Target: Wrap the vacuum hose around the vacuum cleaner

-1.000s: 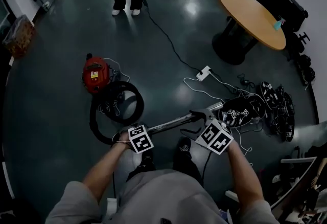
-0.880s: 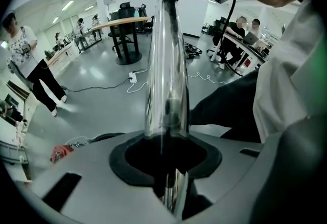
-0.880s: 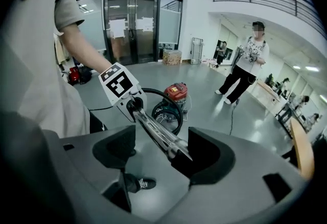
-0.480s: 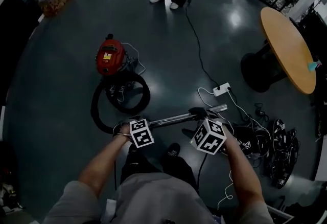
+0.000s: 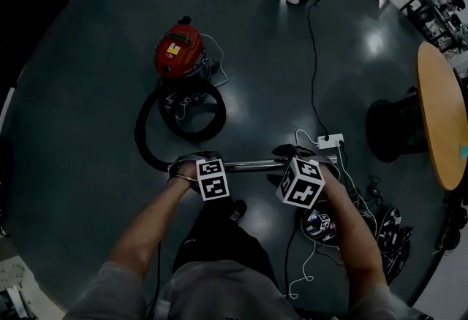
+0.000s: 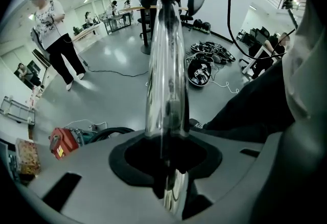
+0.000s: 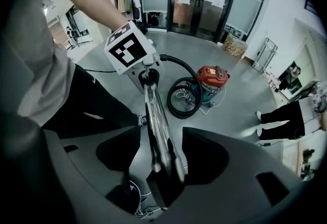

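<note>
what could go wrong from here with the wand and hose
The right gripper has just been closing its jaws round the wand but they do not yet press it. Only the left gripper clamps it, so it may slip. The hose lies looped beside the vacuum cleaner and could drag it. The power strip nearby may snag.

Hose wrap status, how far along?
Done: nothing wrapped yet; the black flexible hose lies looped on the floor beside the red canister vacuum cleaner, not around it. In hand: the left tongs clamp the chrome wand tube; the right tongs have just been closing around it, pads not yet pressing. Remaining: the whole wrap around the vacuum.
</note>
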The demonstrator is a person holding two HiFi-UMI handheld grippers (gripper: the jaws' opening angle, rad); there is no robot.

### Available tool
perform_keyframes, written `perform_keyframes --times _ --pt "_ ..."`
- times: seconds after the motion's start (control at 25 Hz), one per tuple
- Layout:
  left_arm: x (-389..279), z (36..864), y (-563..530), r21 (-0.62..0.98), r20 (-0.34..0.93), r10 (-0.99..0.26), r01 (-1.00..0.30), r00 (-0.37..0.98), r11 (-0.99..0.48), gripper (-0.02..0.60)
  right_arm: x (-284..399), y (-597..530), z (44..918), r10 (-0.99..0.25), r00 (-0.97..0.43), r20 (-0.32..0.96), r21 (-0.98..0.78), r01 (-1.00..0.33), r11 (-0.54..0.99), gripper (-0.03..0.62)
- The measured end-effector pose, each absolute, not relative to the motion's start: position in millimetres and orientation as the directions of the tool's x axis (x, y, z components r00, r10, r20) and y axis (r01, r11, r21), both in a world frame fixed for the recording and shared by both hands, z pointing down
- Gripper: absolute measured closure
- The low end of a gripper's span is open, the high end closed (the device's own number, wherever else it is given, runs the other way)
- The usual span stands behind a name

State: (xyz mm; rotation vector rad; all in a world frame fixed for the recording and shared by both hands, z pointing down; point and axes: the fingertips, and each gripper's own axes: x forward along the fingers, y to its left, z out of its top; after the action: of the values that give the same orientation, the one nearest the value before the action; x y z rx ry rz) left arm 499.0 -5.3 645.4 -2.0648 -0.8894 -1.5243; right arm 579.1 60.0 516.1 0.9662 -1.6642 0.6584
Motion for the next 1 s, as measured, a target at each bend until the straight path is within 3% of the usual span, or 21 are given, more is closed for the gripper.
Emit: perform_keyframes --times 0.4,0.52,0.84,0.92,1.0 --pt "548 686 -46 -0.007 0.922 0.237 0.627 0.305 -0.779 0.445 639 22 599 -0.111 -0.122 0.986 -0.015 -0.736 0.677 0.334" --pt "555 702 -60 -0.013 0.919 0.230 0.610 0.319 -0.793 0.445 650 7 625 -0.087 -0.102 0.991 -0.006 -0.684 0.730 0.404" --pt "573 766 -77 -0.016 0.907 0.223 0.558 0.358 -0.830 0.446 663 -17 724 -0.037 -0.110 0.993 -0.031 -0.558 0.829 0.416" --pt "580 788 -80 -0.021 0.906 0.213 0.542 0.366 -0.840 0.445 670 -22 755 -0.012 -0.121 0.993 -0.057 -0.546 0.836 0.465" --pt "585 813 -83 -0.019 0.908 0.206 0.530 0.363 -0.848 0.445 674 -25 784 0.001 -0.148 0.989 -0.081 -0.535 0.841 0.473"
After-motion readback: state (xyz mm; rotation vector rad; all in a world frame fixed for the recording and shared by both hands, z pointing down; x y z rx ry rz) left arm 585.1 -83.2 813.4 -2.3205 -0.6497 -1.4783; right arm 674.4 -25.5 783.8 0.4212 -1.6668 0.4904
